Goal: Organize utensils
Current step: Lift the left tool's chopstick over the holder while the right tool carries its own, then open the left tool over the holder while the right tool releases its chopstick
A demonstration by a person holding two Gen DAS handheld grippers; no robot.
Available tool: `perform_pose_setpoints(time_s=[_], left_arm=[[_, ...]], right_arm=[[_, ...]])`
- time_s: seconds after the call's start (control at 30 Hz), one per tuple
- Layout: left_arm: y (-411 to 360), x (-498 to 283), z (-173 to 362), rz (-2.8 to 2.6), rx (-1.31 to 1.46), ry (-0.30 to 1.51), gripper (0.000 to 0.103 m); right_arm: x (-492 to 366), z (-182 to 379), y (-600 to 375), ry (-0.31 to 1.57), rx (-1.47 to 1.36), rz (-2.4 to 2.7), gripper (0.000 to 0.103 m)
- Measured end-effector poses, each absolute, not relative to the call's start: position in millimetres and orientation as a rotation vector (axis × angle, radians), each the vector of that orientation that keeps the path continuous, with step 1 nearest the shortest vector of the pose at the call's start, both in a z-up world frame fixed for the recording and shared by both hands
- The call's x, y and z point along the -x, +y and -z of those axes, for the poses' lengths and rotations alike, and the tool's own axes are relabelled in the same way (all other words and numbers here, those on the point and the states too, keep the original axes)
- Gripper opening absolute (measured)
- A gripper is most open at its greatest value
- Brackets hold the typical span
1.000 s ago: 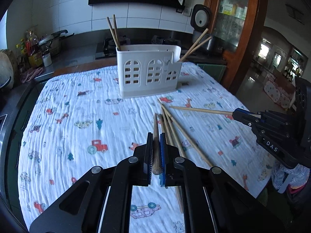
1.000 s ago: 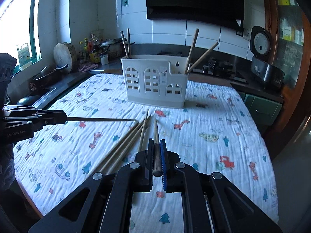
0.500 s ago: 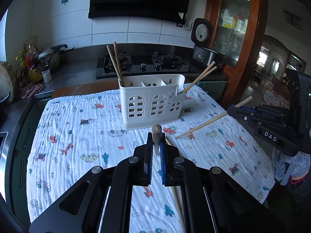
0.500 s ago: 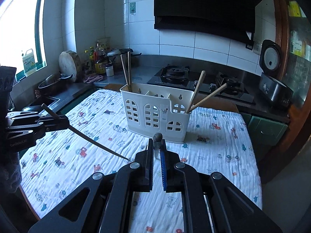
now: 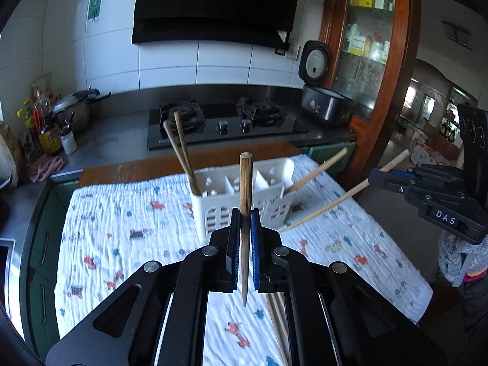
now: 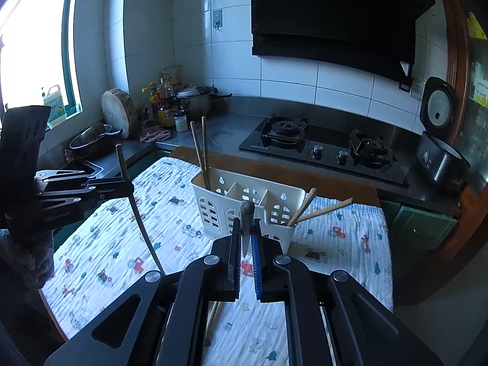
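A white slotted utensil caddy (image 5: 244, 201) (image 6: 247, 204) stands on the patterned cloth, with two chopsticks (image 5: 180, 152) in its left compartment and two leaning out of its right one (image 6: 308, 206). My left gripper (image 5: 244, 222) is shut on a wooden chopstick (image 5: 245, 201), held nearly upright above the cloth, in front of the caddy. My right gripper (image 6: 246, 228) is shut on another chopstick (image 6: 246, 216), blunt end up; it shows in the left wrist view (image 5: 332, 204) slanting toward the caddy's right side. Several loose chopsticks (image 5: 279, 326) lie on the cloth below.
The cloth-covered table (image 6: 350, 244) has counters behind it with a gas hob (image 6: 323, 149), a rice cooker (image 6: 439, 155), pots and bottles (image 6: 166, 103). A wooden cabinet (image 5: 372, 61) stands to the right. The left gripper appears at the left of the right wrist view (image 6: 61, 195).
Both grippers have lifted their chopsticks off the cloth, risen and tipped them from lying flat to nearly upright. The view now looks down on the caddy from higher up.
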State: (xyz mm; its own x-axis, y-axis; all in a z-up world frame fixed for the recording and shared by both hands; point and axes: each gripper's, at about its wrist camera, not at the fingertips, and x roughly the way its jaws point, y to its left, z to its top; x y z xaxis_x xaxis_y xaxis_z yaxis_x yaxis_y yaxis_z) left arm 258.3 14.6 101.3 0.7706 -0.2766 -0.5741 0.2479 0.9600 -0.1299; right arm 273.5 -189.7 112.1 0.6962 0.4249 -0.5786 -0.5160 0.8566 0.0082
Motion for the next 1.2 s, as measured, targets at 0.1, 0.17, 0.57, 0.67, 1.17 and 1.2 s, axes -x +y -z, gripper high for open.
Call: perform_pose_setpoints(time_s=[0.1,0.17,0.57,0.67,1.17,1.2], left_arm=[[16.6,-268.2,-126.3,0.282,0.049,0.586,0.006],[19.4,-275.7,-143.1,0.272,0.053,0.552,0.006],[35.2,-334.5,-187.6,0.152,0.119,0.402,0.006],[38.8,-352.3,-175.3,0.129,0.149,0.425,0.006],[63.2,-389.4,-87.3,0.109,0.229,0.598,0.007],[63.5,-389.0,-85.8,0.111,0.226,0.601,0.007]], right_arm=[[-277.9,-130.6,-192.8,0.606,0.143,-0.551,0.007],[-279.9,-142.6,-195.3,0.604,0.136,-0.561,0.007],[-302.5,-177.4,-203.3,0.55,0.169,-0.51,0.007],[-313.8,-171.9,-201.0,0.553,0.168,-0.503,0.007],[-356.5,-114.5,-184.3,0.663,0.212,-0.456,0.007],[-358.5,-112.1,-184.3,0.668,0.209,-0.456,0.007]])
